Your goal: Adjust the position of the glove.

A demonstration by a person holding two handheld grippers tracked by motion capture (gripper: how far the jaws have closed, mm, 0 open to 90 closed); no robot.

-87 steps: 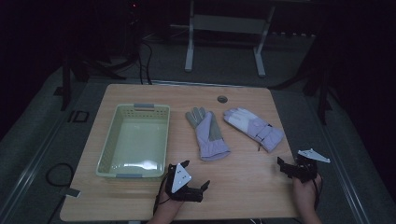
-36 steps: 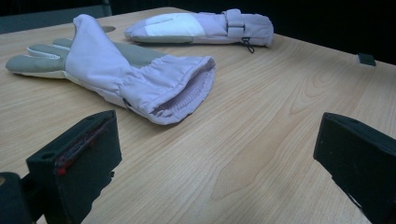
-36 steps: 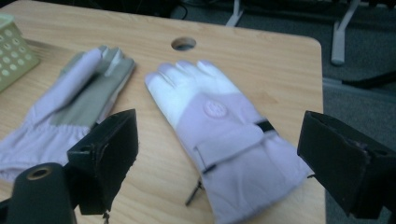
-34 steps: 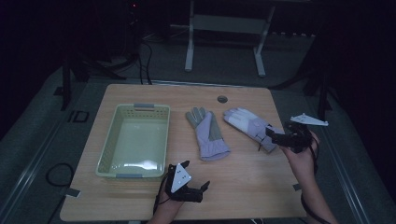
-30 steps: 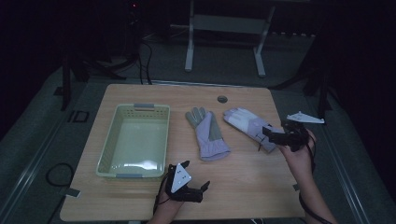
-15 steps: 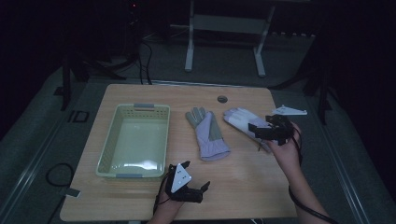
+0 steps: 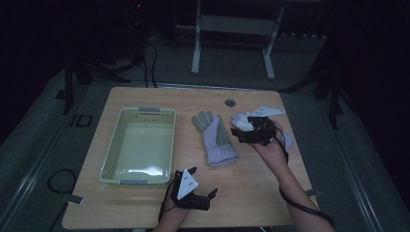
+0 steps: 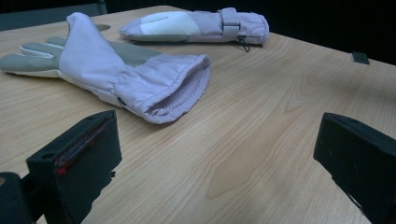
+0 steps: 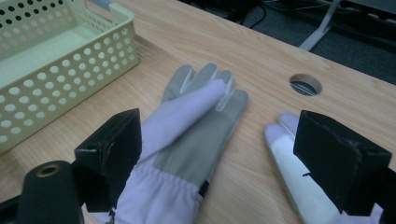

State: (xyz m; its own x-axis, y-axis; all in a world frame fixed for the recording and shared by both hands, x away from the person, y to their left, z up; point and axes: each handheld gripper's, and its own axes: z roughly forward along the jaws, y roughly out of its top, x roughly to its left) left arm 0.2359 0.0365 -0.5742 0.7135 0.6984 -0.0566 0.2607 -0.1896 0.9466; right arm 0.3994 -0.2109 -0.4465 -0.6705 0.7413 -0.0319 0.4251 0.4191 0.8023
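**Right tongs over the 2 gloves, basket bare**

We see a pale green perforated basket point(image 7: 139, 145) on the left half of the wooden surface point(image 7: 251, 188), its long sides running from the near edge toward the far edge. Nothing lies in it; its floor is bare and shiny. In the right gripper view the basket's holed wall point(image 9: 60, 88) fills the upper left corner.

2 lilac gloves lie on the surface, outside the basket. The near glove point(image 7: 216, 139) lies about mid-surface, just beside the basket's right wall, fingers toward the far edge and cuff toward the near edge. The far glove point(image 7: 241, 121) lies to its right, toward the right edge, partly hidden under our right hand. In the left gripper view both lie flat, the near glove point(image 8: 116, 70) with its open cuff facing us and the far glove point(image 8: 201, 25) behind it.

Our right tongs point(image 7: 249, 133) hang above the gap between the 2 gloves. The jaws have just been closing a little but stand spread, pinching nothing; in the right gripper view 1 jaw is over each glove.

Our left tongs point(image 7: 198, 186) rest by the near edge, jaws spread wide with bare surface between them.

A round cable hole point(image 7: 229, 102) sits near the far edge.
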